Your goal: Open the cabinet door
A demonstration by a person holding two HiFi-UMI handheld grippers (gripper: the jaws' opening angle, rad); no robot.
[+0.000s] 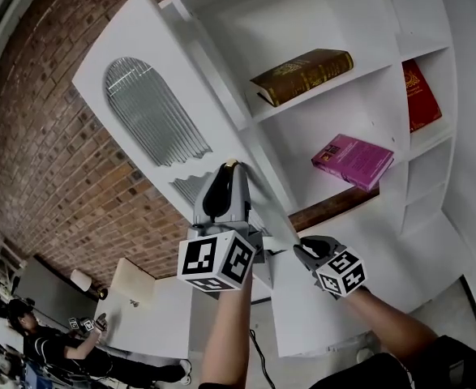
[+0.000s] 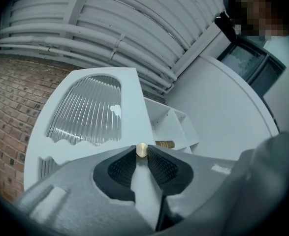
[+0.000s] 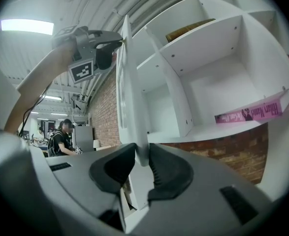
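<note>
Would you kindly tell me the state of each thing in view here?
cabinet door: swung open.
left gripper: shut on brass knob.
brass knob: clamped.
right gripper: shut on the cabinet door's edge.
brown book: closed, lying flat.
pink book: closed, lying flat.
red book: closed.

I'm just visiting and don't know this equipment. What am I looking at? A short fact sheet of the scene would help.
Cabinet door: white, ribbed glass window, swung open
Left gripper: closed on the door's brass knob
Right gripper: clamped on the door's edge, lower down
Shelves: brown book, pink book, red book
Behind: brick wall; a person in the background
</note>
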